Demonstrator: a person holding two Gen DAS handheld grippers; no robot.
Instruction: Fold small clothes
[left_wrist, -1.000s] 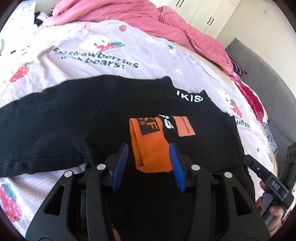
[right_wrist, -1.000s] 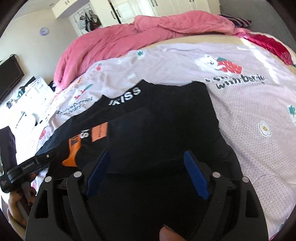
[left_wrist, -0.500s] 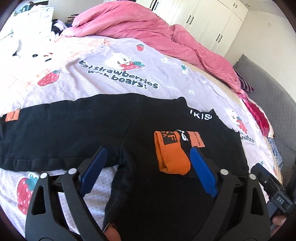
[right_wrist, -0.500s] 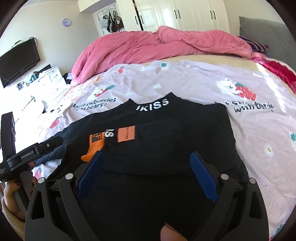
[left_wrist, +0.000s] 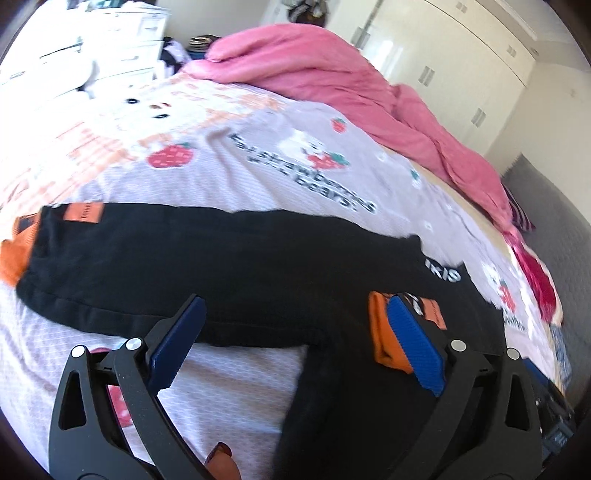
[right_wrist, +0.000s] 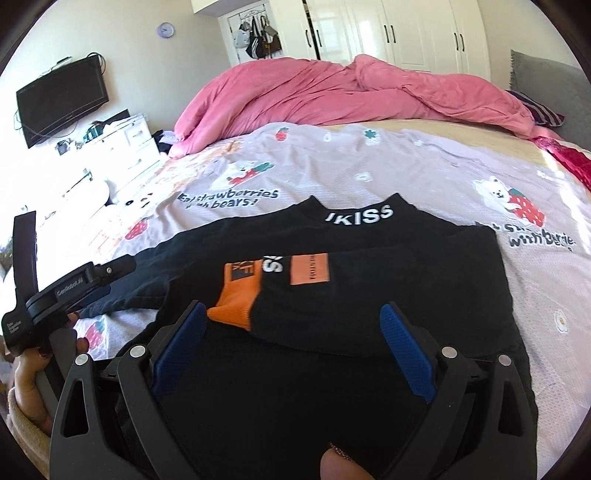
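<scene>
Black top (right_wrist: 369, 280) lies flat on bedsheet (right_wrist: 424, 173) w/ one sleeve folded across (orange cuff (right_wrist: 236, 295) up), beneath L gripper (left_wrist: 295, 343), jaws opening, and R gripper (right_wrist: 291, 350), jaws spread, neither gripping fabric.

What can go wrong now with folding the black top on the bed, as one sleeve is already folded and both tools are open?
1. The folded sleeve with the orange cuff only rests loose on the black top; a careless pass of the left tool, whose jaws are opening, may drag it open again.
2. The other sleeve lies stretched far to the side; a lift by its end may pull the whole top askew.
3. The right tool hangs low over the fabric and may snag it.
</scene>
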